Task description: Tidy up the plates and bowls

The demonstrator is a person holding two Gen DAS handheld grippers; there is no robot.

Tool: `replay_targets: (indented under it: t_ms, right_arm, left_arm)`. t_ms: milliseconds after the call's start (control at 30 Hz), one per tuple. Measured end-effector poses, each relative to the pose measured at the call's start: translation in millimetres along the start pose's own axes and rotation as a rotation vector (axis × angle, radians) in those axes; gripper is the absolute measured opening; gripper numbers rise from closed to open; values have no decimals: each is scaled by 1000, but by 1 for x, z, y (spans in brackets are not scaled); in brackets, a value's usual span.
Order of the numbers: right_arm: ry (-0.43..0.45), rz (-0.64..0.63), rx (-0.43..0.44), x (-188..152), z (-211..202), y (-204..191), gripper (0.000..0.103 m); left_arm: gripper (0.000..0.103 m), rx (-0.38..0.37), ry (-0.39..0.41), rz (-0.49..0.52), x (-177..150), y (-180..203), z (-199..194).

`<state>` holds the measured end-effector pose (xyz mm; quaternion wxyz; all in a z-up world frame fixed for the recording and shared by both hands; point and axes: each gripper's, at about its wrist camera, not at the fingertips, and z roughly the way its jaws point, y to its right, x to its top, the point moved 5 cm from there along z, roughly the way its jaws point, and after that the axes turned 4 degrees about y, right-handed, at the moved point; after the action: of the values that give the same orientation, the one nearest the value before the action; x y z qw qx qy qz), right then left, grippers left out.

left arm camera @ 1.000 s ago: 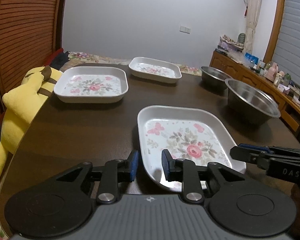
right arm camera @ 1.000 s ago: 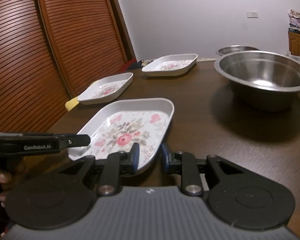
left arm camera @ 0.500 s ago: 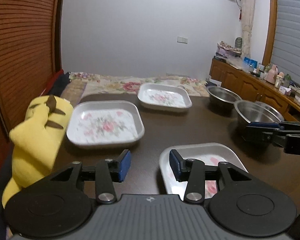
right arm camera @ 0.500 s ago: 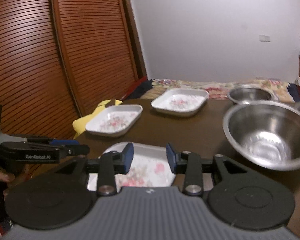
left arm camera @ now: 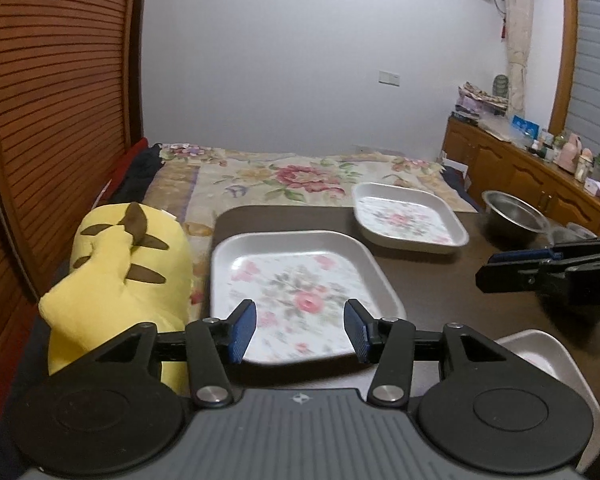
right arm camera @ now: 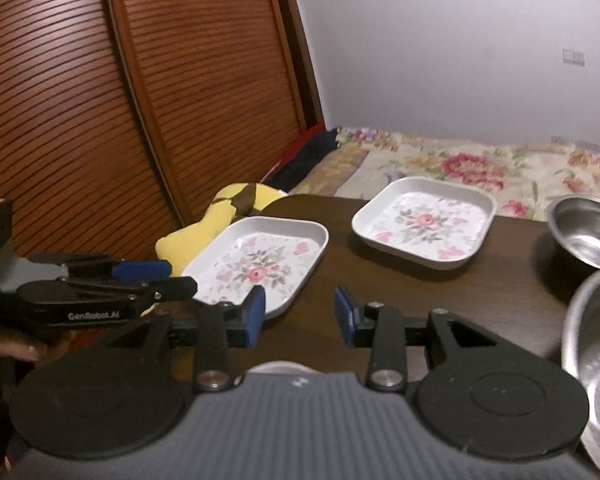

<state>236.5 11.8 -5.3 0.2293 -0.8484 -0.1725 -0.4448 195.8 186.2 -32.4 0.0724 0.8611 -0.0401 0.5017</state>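
On my far left, a yellow plush toy (left arm camera: 120, 272) slumps against the edge of the dark table (left arm camera: 432, 280). My left gripper (left arm camera: 300, 330) hangs above the table with its blue-padded fingers well apart and nothing between them; just past them sits a square floral plate (left arm camera: 300, 292), close to the plush. Farther back and to the right lies a second floral plate (left arm camera: 408, 218), apart from the first. At the lower right of the left view I can see only the rim of a third plate (left arm camera: 548, 354), mostly hidden behind the gripper body. My right gripper (right arm camera: 300, 314) is also spread wide and empty, over bare table between the near plate and the bowls. On the right, a small steel bowl (right arm camera: 588, 232) stands near the table's far edge, and a larger steel bowl (right arm camera: 596, 344) sits closer to me, cut off by the frame.
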Motion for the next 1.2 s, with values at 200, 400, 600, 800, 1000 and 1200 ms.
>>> replay_targets:
  t_ms: [200, 400, 600, 800, 1000, 1200]
  right_arm:
    - [-78, -3, -8, 6, 37, -3, 40]
    - [-138, -6, -23, 7, 68, -1, 40]
    - [-189, -9, -21, 5, 88, -2, 34]
    - [-213, -1, -16, 3, 95, -2, 28]
    - [-232, 13, -7, 1, 101, -3, 20]
    - [-249, -3, -10, -1, 105, -3, 15]
  left_arm:
    - [48, 4, -15, -36, 2, -31, 20]
    - [40, -10, -32, -49, 0, -43, 36]
    - [30, -19, -43, -60, -2, -51, 42]
    - [20, -26, -54, -77, -7, -53, 47]
    - [13, -19, -54, -85, -8, -55, 48]
    - [8, -4, -68, -87, -14, -52, 43]
